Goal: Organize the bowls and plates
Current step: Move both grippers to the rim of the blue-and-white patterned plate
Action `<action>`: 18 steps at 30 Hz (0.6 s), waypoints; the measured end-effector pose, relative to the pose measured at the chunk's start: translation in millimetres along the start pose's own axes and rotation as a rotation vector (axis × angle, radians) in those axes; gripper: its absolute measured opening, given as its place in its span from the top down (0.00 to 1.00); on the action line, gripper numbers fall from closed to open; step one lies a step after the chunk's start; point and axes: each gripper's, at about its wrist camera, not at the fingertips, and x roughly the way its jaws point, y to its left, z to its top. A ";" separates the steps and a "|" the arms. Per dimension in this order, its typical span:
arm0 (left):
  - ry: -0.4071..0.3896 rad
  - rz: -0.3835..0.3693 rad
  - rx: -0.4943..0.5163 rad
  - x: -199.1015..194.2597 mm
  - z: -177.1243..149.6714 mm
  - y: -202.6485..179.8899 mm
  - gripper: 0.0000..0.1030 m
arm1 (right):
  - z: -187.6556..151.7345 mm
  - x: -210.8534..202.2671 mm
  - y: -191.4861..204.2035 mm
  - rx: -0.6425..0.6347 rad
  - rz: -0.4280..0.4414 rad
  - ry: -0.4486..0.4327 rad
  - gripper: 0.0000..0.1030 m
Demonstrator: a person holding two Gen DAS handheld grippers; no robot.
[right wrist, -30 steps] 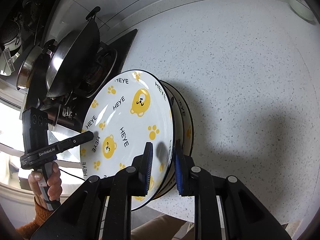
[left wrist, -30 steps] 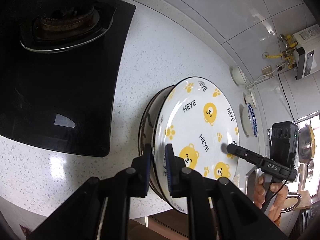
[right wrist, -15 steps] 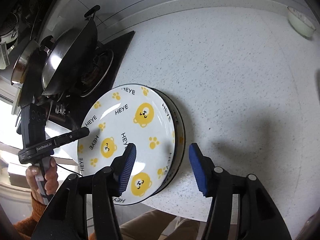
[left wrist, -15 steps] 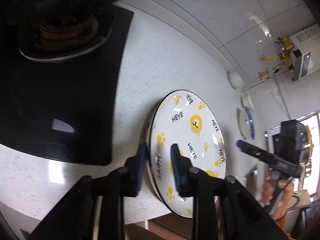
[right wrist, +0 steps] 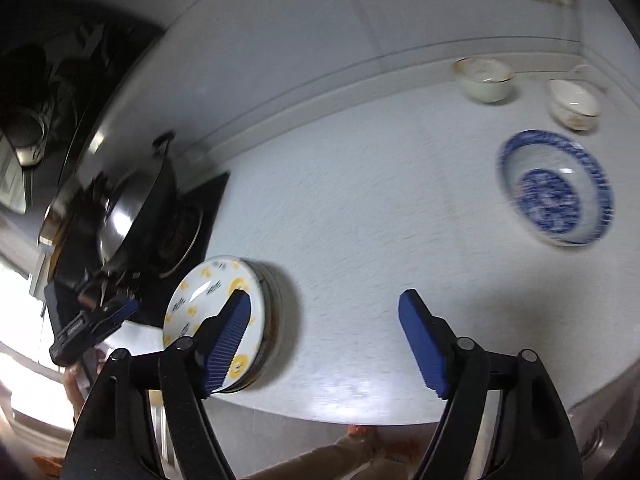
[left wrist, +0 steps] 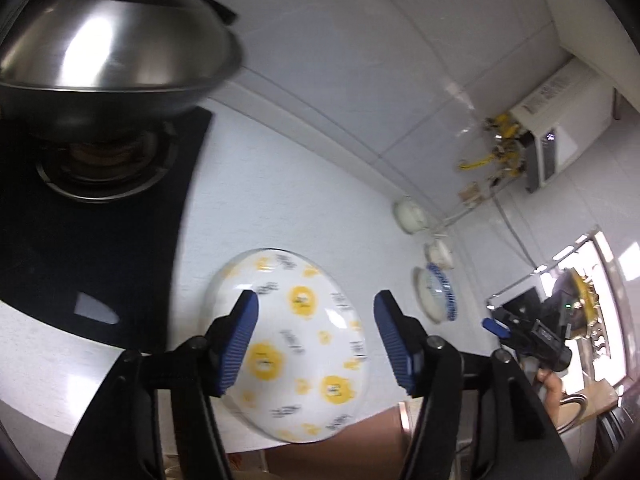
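Through my left wrist camera, my left gripper (left wrist: 314, 336) stands wide open and holds nothing; its blue pads frame the bear-print plate (left wrist: 294, 340) without touching it. That plate lies face up on top of a stack at the front edge of the white counter (left wrist: 288, 184), just beside the black stove (left wrist: 80, 248) where a lidded wok (left wrist: 108, 44) sits. Farther along the counter I can make out the blue-patterned bowl (left wrist: 436, 294) and two small white bowls (left wrist: 408, 216) near the wall, well apart from the stack. Through my right wrist camera, my right gripper (right wrist: 324, 340) is likewise spread wide and empty, with the plate stack (right wrist: 224, 320) low at the left and the blue-patterned bowl (right wrist: 556, 188) off to the right, the two white bowls (right wrist: 484, 80) beyond it. I judge the plates are stacked and the bowls come next: I should carry my right gripper to the blue bowl's rim and close there.
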 end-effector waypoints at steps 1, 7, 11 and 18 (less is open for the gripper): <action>0.007 -0.016 0.003 4.5 -1.8 -8.1 0.39 | 3.2 -13.1 -13.7 0.019 -0.018 -0.030 0.25; 0.128 -0.094 0.125 85.8 -21.2 -116.1 0.39 | 21.9 -51.3 -84.0 0.049 -0.138 -0.107 0.12; 0.222 -0.090 0.163 158.3 -25.6 -180.5 0.39 | 41.3 -51.3 -136.4 0.056 -0.161 -0.081 0.12; 0.323 0.024 0.155 314.8 -23.4 -247.9 0.39 | 83.3 -19.3 -231.7 0.096 -0.175 0.015 0.12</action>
